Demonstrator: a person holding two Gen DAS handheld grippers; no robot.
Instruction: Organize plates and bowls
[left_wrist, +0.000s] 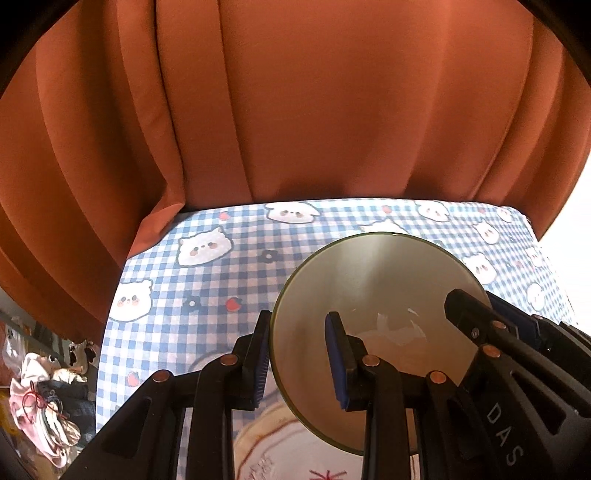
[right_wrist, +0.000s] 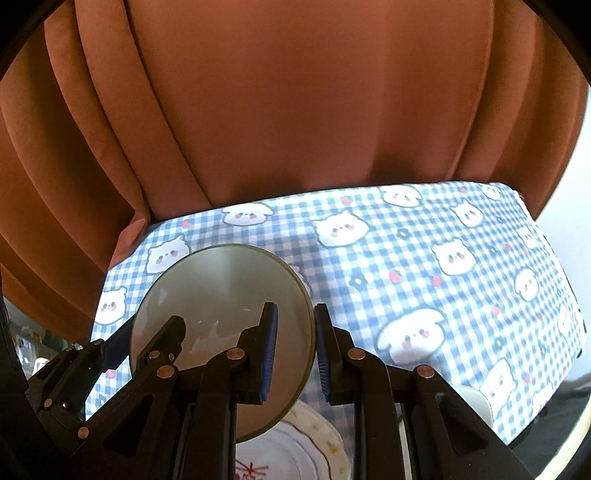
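Note:
A pale grey-green bowl (left_wrist: 380, 295) is held up over the checked tablecloth by both grippers. My left gripper (left_wrist: 299, 358) straddles its left rim, one blue pad outside and one inside. My right gripper (right_wrist: 295, 350) straddles its right rim (right_wrist: 221, 288) the same way. Each gripper also shows in the other's view, the right one (left_wrist: 476, 321) and the left one (right_wrist: 147, 339). A white patterned plate (right_wrist: 295, 446) lies on the table directly under the bowl, also seen in the left wrist view (left_wrist: 273, 454).
The blue-and-white checked tablecloth with cartoon bears (right_wrist: 424, 266) covers the table. An orange curtain (left_wrist: 295, 110) hangs behind the far edge. A pale cup-like object (right_wrist: 476, 406) sits near the table's right front. Clothes and clutter (left_wrist: 48, 398) lie on the floor left.

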